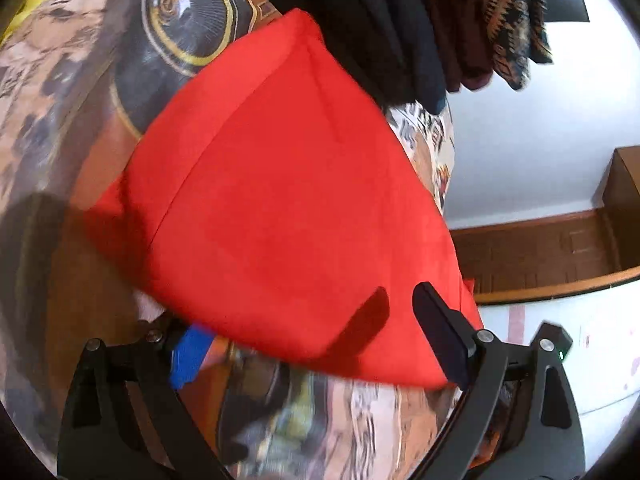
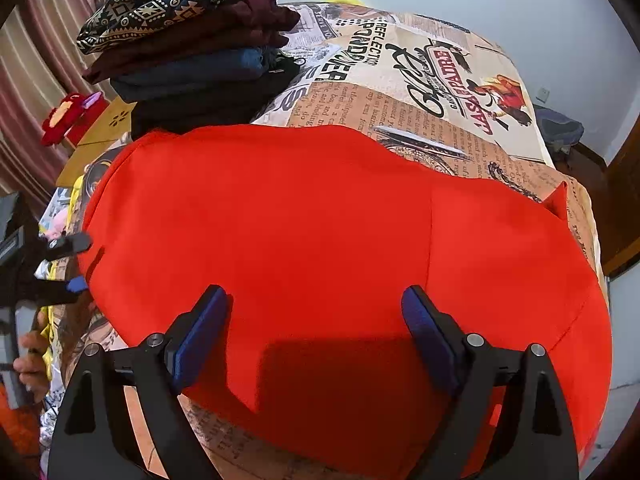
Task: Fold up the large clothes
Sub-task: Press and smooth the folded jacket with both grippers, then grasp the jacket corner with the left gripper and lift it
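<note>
A large red garment (image 1: pixel 280 200) lies folded on a table covered with a newspaper-print cloth (image 2: pixel 400 92). It also fills the right wrist view (image 2: pixel 320 232). My left gripper (image 1: pixel 316 340) is open at the garment's near edge; its left finger is partly hidden under the cloth edge and its right finger rests on top. My right gripper (image 2: pixel 314 320) is open and empty, its fingers spread just above the garment's near part. The left gripper's fingertips (image 2: pixel 72 246) show at the garment's left edge in the right wrist view.
A stack of folded dark clothes (image 2: pixel 192 52) stands at the table's far left corner; it also shows in the left wrist view (image 1: pixel 420 32). Red and yellow items (image 2: pixel 72 116) lie beyond the table's left side. Wooden furniture (image 1: pixel 560 248) and white wall are to the right.
</note>
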A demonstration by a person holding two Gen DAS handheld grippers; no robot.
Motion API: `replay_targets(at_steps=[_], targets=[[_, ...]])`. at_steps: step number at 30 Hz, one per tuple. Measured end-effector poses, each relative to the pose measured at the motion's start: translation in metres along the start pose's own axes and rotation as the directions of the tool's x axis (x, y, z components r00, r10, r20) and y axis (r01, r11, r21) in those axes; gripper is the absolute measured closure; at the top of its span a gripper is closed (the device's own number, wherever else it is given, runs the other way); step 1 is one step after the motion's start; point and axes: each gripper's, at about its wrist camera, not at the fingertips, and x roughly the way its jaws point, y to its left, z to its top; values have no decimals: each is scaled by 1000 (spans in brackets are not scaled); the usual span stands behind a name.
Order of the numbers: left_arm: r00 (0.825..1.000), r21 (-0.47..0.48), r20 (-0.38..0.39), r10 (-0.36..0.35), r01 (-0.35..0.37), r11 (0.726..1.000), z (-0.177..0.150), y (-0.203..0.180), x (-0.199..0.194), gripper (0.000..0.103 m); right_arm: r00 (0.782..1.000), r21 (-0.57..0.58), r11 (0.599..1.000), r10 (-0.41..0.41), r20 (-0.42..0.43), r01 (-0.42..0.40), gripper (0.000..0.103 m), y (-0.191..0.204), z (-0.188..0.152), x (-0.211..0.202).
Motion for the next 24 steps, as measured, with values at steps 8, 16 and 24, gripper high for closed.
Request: replay_targets(at_steps=[8, 16, 24], targets=[[989, -15, 123, 85, -83, 996, 30, -5, 17, 28, 1000, -10, 1000, -4, -23, 4, 16, 2, 7, 1], [960, 36, 251, 125, -138, 990, 33, -28, -8, 95, 998, 1, 998, 56, -16, -56, 16, 10, 21, -14], [892, 175, 445, 83, -177, 969, 24, -87, -82, 96, 993, -81, 991, 113, 27, -110, 16, 54, 45, -12]])
